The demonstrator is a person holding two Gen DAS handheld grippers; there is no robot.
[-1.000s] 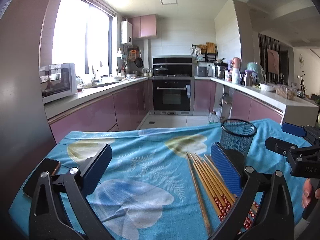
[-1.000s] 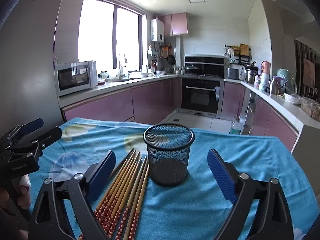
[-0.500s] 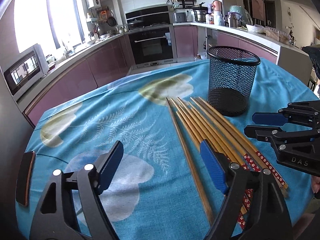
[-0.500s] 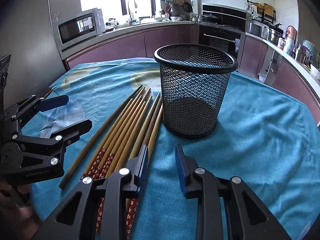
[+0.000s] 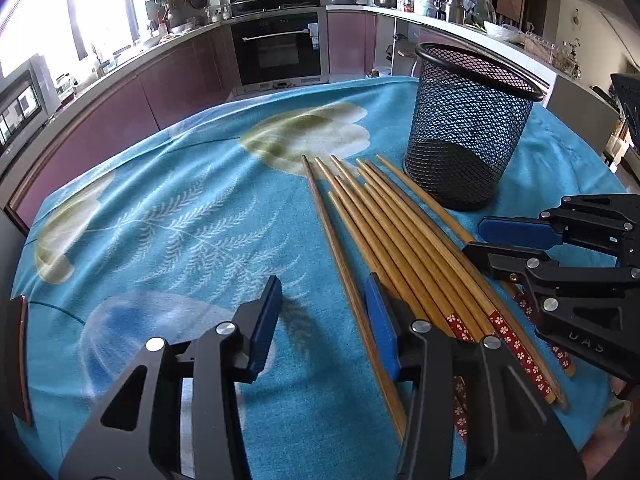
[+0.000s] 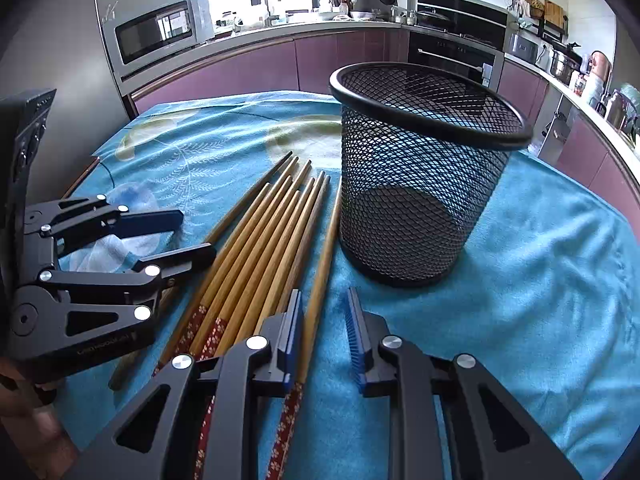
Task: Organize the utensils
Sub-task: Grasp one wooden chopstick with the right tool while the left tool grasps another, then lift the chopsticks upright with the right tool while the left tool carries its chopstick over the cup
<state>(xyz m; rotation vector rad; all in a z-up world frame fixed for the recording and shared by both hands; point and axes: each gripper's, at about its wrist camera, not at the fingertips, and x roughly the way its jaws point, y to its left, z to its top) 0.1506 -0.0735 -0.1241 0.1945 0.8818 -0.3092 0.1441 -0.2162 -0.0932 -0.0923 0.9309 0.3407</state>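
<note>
Left wrist: chopsticks (image 5: 400, 236) flat, tips oven-ward

chopsticks (image 5: 400, 236): bundle of brown wooden sticks, red flower-patterned ends, lying flat and roughly parallel, centre to lower right of left view | mesh holder (image 5: 468, 128): black wire cup, upright, empty, upper right, just beside the chopstick tips

Chopsticks (image 6: 256, 248): red patterned ends beside mesh cup (image 6: 416, 184) hidden under right gripper (image 6: 324, 332); bottom edge cuts them off. Dark flat item (image 5: 18, 360): left edge crops it, unidentifiable.
</note>
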